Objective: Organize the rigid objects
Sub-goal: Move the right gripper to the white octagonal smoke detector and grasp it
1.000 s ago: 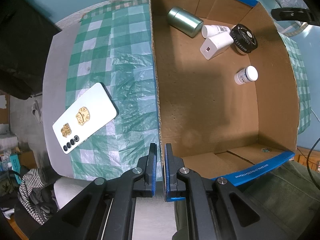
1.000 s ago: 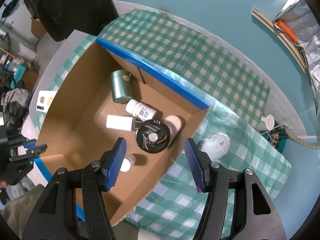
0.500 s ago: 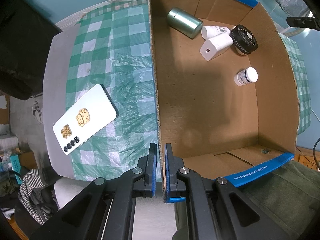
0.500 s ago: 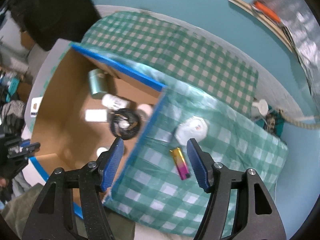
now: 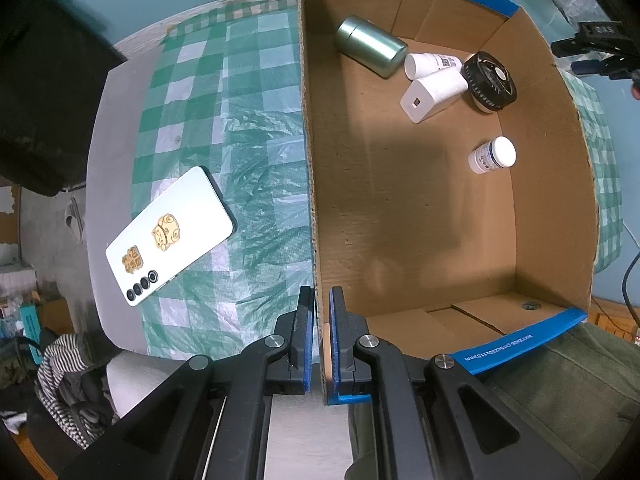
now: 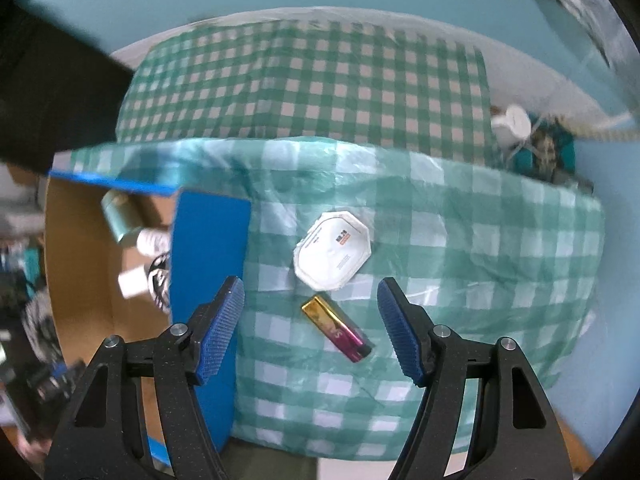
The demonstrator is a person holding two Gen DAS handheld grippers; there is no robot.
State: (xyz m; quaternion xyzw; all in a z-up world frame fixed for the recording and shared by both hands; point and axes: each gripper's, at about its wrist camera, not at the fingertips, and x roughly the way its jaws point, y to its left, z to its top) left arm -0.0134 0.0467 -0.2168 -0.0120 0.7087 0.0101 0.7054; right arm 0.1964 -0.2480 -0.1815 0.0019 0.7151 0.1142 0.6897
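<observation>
Left gripper (image 5: 319, 336) is clamping the cardboard box (image 5: 308, 160) wall; right gripper (image 6: 311, 330), jaws apart and empty, is hovering over the lighter (image 6: 336, 329), white case (image 6: 332, 256) at 12 o'clock.

One box (image 5: 552, 184) sits on the checked cloth (image 5: 240, 128). Inside it are five things: one green tin (image 5: 370, 46), two white bottles (image 5: 430, 63) (image 5: 492, 156), one white charger (image 5: 434, 90) and one black disc (image 5: 490, 80). On the cloth lie one phone (image 5: 170, 230), one white packet (image 6: 332, 250) and one lighter (image 6: 338, 328).
</observation>
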